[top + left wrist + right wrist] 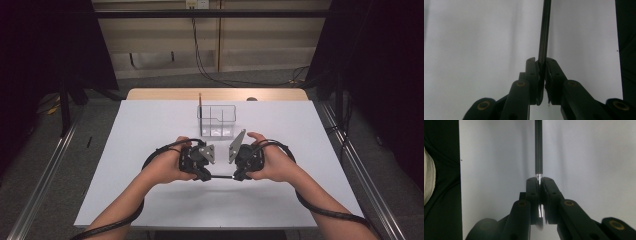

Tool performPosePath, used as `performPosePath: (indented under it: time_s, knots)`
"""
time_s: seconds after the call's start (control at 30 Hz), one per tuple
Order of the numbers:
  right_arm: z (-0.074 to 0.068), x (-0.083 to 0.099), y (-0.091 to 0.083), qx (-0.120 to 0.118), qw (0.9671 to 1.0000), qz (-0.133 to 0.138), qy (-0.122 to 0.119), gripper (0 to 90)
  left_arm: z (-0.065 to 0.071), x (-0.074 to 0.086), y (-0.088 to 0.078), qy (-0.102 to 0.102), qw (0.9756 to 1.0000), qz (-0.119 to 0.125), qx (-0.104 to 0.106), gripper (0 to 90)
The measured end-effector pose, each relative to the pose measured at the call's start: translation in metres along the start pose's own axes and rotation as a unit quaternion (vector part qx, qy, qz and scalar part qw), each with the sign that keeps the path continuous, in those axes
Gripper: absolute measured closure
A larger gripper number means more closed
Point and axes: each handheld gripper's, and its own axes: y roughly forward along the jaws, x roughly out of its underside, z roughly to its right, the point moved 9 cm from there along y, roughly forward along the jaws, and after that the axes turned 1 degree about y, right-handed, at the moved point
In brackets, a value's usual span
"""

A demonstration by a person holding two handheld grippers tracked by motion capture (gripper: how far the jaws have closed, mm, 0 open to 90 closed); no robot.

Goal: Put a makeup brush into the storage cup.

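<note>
Now, with your left tool (204,176) and right tool (235,176) each clenched on an end of the thin dark pen (220,177) above the tabletop (150,125), pull straight apart, keeping both wrists level.

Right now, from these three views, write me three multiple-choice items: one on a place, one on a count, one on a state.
1. Where does the clear organizer stand?
A. On the white table, beyond the two grippers
B. On the floor
C. In the person's lap

2. How many grippers grip the thin dark pen?
A. None
B. One
C. Two

3. How do the right gripper and its jaws stand?
A. Wide open
B. Shut on the pen
C. Shut on nothing

Key:
1 A, the high view shows it farther up the table than the hands.
2 C, the pen spans between the left gripper and the right.
3 B, the right gripper view shows the pads pressed on the pen.
</note>
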Motion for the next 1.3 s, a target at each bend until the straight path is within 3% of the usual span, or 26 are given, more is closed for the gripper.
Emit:
performPosePath:
  time_s: [0.13,0.17,0.3,0.4,0.53,0.67,0.7,0.77,0.97,1.07,1.1,1.2,1.3]
  knots:
    - [0.001,-0.003,-0.004,0.002,0.9999,0.013,0.000,84.3,0.004,0.002,0.004,-0.001,1.0000,-0.008,0.005,83.9]
    - [0.000,-0.003,-0.005,0.001,0.9999,0.012,0.003,84.2,0.002,0.003,0.003,0.008,0.9999,-0.014,0.002,83.9]
    - [0.001,-0.004,-0.006,0.006,0.9999,0.014,0.002,83.8,0.005,0.002,0.003,-0.013,0.9999,-0.003,0.005,84.1]
    - [0.002,-0.004,-0.006,0.008,0.9997,0.023,0.008,81.8,0.005,0.002,0.002,-0.013,0.9999,-0.005,0.003,84.2]
    - [0.002,-0.005,-0.006,0.011,0.9995,0.029,0.010,75.3,0.004,0.002,0.001,-0.019,0.9998,-0.002,0.002,84.2]
    - [0.003,-0.005,-0.006,0.010,0.9987,0.046,0.022,60.4,0.004,0.004,0.001,-0.020,0.9998,-0.004,0.001,84.2]
    - [0.004,-0.006,-0.007,0.008,0.9981,0.056,0.025,57.0,0.002,0.006,0.001,-0.011,0.9999,-0.011,0.001,84.2]
    - [0.004,-0.006,-0.008,-0.003,0.9965,0.073,0.039,47.3,0.003,0.006,0.001,-0.016,0.9999,-0.005,0.000,84.2]
    - [0.009,-0.004,-0.009,-0.002,0.9899,0.126,0.065,25.2,0.002,0.006,0.000,-0.024,0.9997,0.004,-0.003,84.2]
    - [0.010,-0.003,-0.010,0.000,0.9861,0.148,0.076,19.5,0.001,0.006,0.001,-0.026,0.9996,0.010,-0.009,84.2]
    - [0.010,-0.002,-0.010,-0.002,0.9846,0.156,0.079,17.2,0.001,0.007,0.000,-0.025,0.9996,0.009,-0.003,84.2]
    - [0.011,0.001,-0.010,0.001,0.9816,0.171,0.085,15.4,0.002,0.006,0.000,-0.027,0.9995,0.014,-0.005,84.1]
    - [0.011,0.003,-0.010,-0.001,0.9766,0.191,0.098,13.3,0.002,0.007,0.001,-0.031,0.9994,0.017,-0.005,84.2]
